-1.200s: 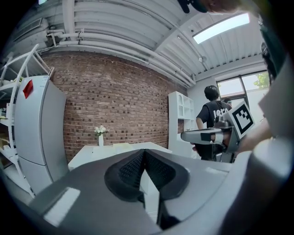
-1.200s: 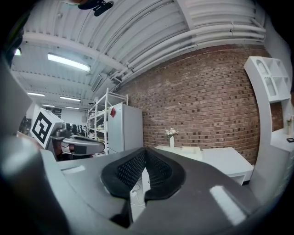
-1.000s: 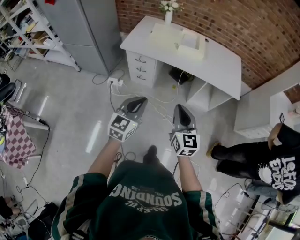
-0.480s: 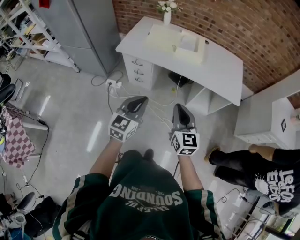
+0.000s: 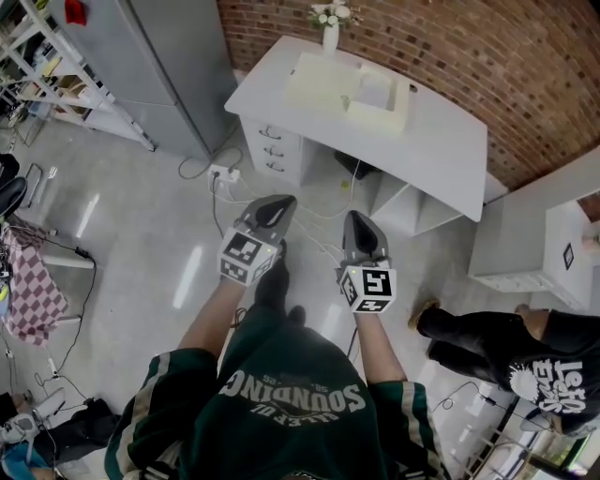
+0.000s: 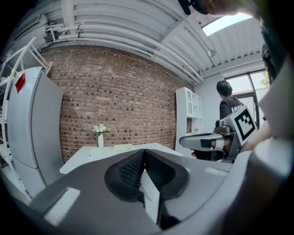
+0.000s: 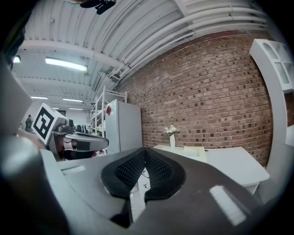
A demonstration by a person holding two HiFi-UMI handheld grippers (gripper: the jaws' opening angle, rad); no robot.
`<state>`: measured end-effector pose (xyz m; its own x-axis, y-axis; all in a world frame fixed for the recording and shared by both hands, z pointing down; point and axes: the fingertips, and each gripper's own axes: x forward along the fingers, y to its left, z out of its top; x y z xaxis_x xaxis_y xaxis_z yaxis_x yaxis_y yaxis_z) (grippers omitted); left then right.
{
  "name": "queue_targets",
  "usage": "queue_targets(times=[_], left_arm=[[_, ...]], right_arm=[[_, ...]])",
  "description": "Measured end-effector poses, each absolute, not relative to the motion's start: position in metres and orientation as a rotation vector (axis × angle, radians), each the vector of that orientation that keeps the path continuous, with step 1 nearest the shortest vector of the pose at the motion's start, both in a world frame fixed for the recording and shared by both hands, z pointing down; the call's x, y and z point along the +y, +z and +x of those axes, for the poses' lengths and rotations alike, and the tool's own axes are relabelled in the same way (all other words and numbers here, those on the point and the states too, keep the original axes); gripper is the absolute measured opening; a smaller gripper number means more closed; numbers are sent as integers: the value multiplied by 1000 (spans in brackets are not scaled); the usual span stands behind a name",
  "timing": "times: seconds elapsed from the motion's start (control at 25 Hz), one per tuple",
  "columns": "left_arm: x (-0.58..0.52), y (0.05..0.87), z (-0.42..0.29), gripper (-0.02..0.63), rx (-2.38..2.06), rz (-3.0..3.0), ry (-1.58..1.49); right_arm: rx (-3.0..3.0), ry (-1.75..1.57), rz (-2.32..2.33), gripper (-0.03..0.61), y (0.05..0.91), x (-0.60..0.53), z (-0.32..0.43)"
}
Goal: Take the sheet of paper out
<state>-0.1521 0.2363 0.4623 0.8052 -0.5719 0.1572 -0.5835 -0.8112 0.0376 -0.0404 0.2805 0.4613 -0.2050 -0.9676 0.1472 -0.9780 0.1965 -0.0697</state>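
Note:
A white desk point(image 5: 441, 122) stands against the brick wall ahead. On it lie a cream box-like unit point(image 5: 352, 84) and a vase of white flowers point(image 5: 330, 28). No separate sheet of paper can be made out from here. My left gripper point(image 5: 275, 202) and right gripper point(image 5: 357, 217) are held side by side over the floor, well short of the desk and pointing at it. Both are shut and hold nothing. In the left gripper view the jaw tips point(image 6: 144, 152) meet below the desk point(image 6: 92, 153). The right gripper's tips point(image 7: 146, 149) also meet, with the cream unit point(image 7: 195, 150) beyond.
A grey fridge point(image 5: 178, 66) and metal shelving point(image 5: 56, 75) stand at the left. Cables and a power strip point(image 5: 225, 175) lie on the floor before the desk drawers point(image 5: 272, 150). A white shelf unit point(image 5: 544, 234) is at the right, and a person in black point(image 5: 506, 347) crouches there.
Both grippers have moved forward together toward the desk, which now looks a little nearer. They stay shut. The person in black at the right has shifted.

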Motion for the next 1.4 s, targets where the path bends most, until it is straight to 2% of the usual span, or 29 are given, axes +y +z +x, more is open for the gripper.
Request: queue_targets(times=[0.88, 1.4], left_arm=[[-31, 461, -91, 11, -686, 2974, 217], [-93, 473, -59, 11, -537, 2972, 219]], right_arm=[[-2231, 226, 2053, -2, 456, 20, -3], [-2131, 251, 2150, -2, 461, -33, 27]])
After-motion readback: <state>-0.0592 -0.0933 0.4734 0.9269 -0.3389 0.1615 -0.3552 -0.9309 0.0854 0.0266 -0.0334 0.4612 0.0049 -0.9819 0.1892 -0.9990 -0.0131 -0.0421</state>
